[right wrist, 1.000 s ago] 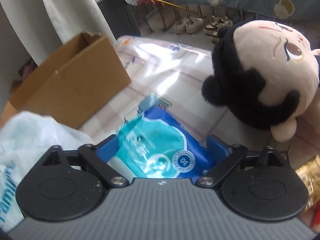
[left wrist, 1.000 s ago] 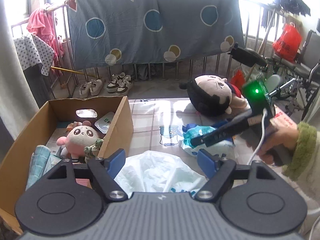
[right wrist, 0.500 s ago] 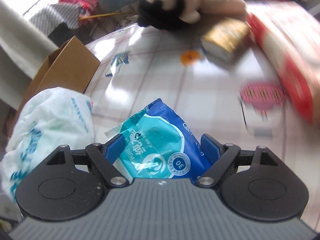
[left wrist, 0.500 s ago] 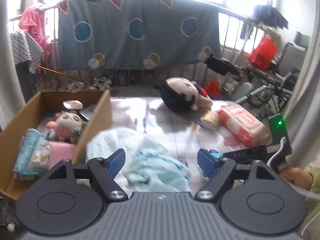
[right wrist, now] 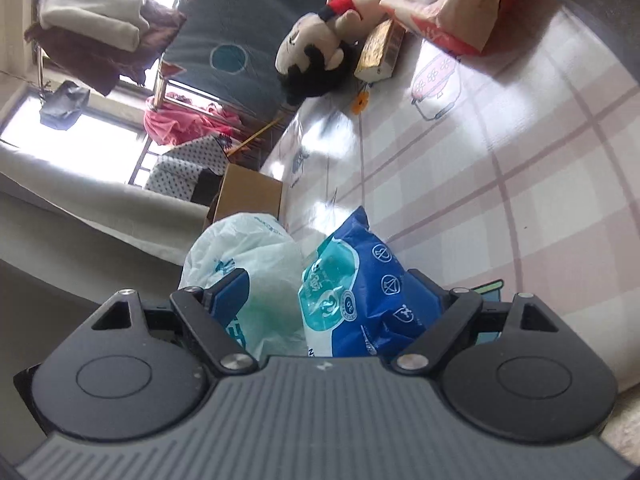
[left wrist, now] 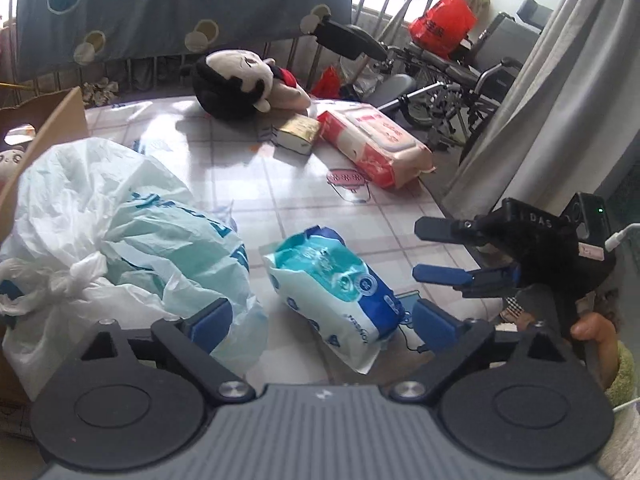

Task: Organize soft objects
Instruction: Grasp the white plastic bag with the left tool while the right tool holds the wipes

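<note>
While both grippers stand over the checked tablecloth (left wrist: 280, 200), things lie like this:

Left gripper (left wrist: 322, 320): released, its jaws having just been opening wider; nothing is pressed between the pads, with the edge of the plastic bag by the left pad and the wipes pack lying ahead between them.
Right gripper (left wrist: 416, 250): rolled on its side at the right of the left view, fingers spread and empty there; in its own view the wipes pack sits close between the pads, though no squeeze shows.
Wipes pack (left wrist: 340, 292): blue and teal, flat on the cloth, just beside the bag.
Plastic bag (left wrist: 120, 240): white, crumpled, knotted (blue print on it), against the box.
Box (left wrist: 60, 120): cardboard, at the left edge.
Doll (left wrist: 236, 80): plush, black-haired, lying at the far side.
Red pack (left wrist: 376, 144): near the doll, touching a small gold packet (left wrist: 296, 134).
Hand (left wrist: 592, 336): gripping the right gripper's handle, green cuff below.
</note>
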Demonstrator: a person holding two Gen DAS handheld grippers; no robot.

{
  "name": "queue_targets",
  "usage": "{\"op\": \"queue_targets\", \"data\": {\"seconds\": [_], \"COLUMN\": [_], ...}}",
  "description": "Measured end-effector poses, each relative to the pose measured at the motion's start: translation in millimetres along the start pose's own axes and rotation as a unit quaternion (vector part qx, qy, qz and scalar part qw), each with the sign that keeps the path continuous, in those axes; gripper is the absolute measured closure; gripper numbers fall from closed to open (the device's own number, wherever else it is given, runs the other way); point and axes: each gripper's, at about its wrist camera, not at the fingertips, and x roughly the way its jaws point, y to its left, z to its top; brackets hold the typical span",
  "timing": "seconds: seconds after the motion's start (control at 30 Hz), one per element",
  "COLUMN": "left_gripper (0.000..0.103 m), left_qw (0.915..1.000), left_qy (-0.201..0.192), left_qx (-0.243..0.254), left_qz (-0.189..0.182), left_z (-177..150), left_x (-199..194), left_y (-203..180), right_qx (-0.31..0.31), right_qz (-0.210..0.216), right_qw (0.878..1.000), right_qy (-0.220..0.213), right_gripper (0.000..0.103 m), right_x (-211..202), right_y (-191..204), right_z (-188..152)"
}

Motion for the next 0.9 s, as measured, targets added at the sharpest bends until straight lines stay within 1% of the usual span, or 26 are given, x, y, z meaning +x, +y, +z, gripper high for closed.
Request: {"op": "queue_targets", "data": {"seconds": [0.07, 0.13, 0.2, 0.27, 0.37, 0.43, 0.5, 0.6, 0.7, 0.77, 0.83, 0.9], "left_gripper": [0.006, 0.006, 0.006, 0.006, 0.006, 0.006, 0.006, 0.007, 0.007, 0.008, 0.01, 0.012], "left_qw": [0.9996, 0.9991, 0.999, 0.9977, 0.9929, 0.991, 0.9912, 0.9929, 0.9921, 0.9895, 0.9832, 0.9776], "left_qy": [0.028, 0.04, 0.034, 0.022, -0.003, -0.012, -0.005, 0.009, 0.035, 0.057, 0.077, 0.083], "left_qx": [-0.005, -0.006, 0.004, 0.017, 0.054, 0.07, 0.075, 0.063, 0.052, 0.035, 0.012, -0.005], "left_qz": [0.004, 0.012, 0.027, 0.062, 0.106, 0.114, 0.109, 0.101, 0.109, 0.128, 0.165, 0.193], "left_z": [7, 13, 16, 17, 14, 11, 6, -3, -19, -28, -35, -41], "left_x": [14, 21, 19, 9, -10, -23, -29, -38, -43, -40, -34, -30], "left_y": [-10, -20, -29, -38, -54, -62, -64, -56, -38, -20, 3, 25], "right_qx": [-0.002, -0.009, -0.018, -0.025, -0.024, -0.017, -0.01, -0.008, -0.023, -0.027, -0.029, -0.031], "right_qz": [0.0, 0.003, 0.004, 0.01, 0.03, 0.043, 0.054, 0.064, 0.059, 0.055, 0.055, 0.061], "right_qw": [1.0, 0.999, 0.999, 0.999, 0.998, 0.997, 0.997, 0.996, 0.996, 0.997, 0.997, 0.997], "right_qy": [-0.018, -0.031, -0.039, -0.045, -0.051, -0.055, -0.057, -0.056, -0.055, -0.053, -0.051, -0.047], "right_gripper": [0.018, 0.018, 0.018, 0.018, 0.018, 0.018, 0.018, 0.018, 0.018, 0.017, 0.017, 0.017], "right_x": [-12, -21, -29, -37, -34, -34, -33, -34, -35, -34, -33, -28], "right_y": [-3, -7, -10, -16, -25, -31, -37, -40, -37, -35, -32, -26], "right_z": [4, 9, 11, 11, 15, 15, 16, 14, 12, 11, 11, 11]}}
